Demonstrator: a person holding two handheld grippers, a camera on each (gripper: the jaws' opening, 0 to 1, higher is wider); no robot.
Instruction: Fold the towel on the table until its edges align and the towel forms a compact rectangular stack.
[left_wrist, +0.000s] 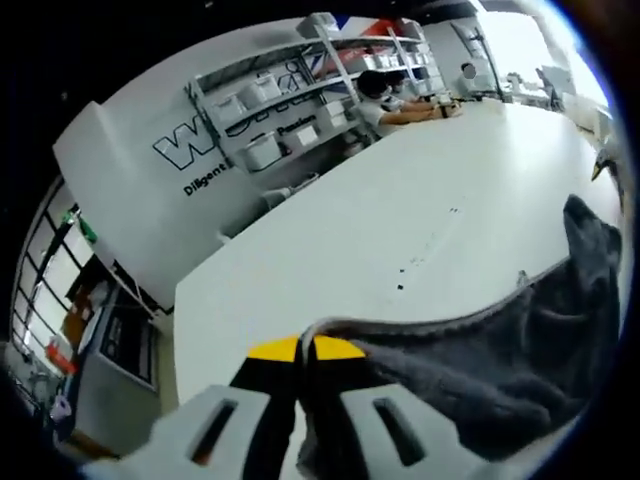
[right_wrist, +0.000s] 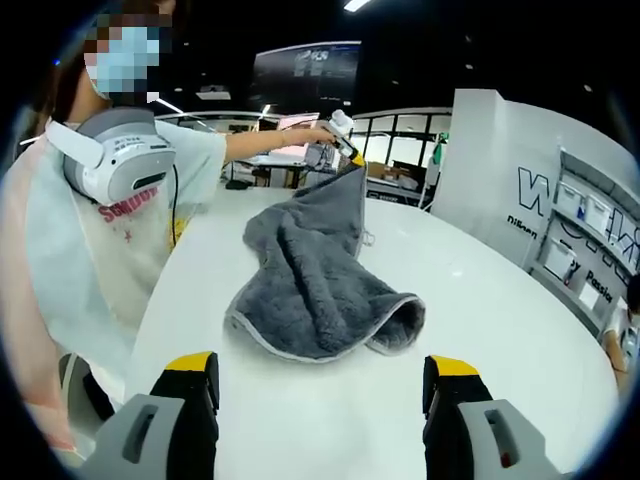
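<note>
the fold is barely begun, as far as these pictures let me judge. the towel (right_wrist: 322, 275), grey and thick, lies in a loose crumpled heap on the white surface (right_wrist: 480, 300), one end rolled over on itself near the right gripper's side and the other end drawn up off the surface. that raised corner is pinched in the left gripper (right_wrist: 335, 150), seen across the surface in the right gripper view at the end of the person's outstretched arm; in the left gripper view the same gripper (left_wrist: 300, 400) has its jaws brought close together with the towel's hemmed edge (left_wrist: 420, 325) running out from between them and sagging away to the right. the right gripper (right_wrist: 318, 400) holds nothing, its jaws wide apart, hovering short of the towel's near folded end. no edges line up and there is no rectangle here, only a draped, twisted cloth. what remains, i judge, is nearly everything: spreading it flat, bringing edge to edge, then folding again into a compact stack. shelving (left_wrist: 290, 110) stands beyond the far end of the surface.
</note>
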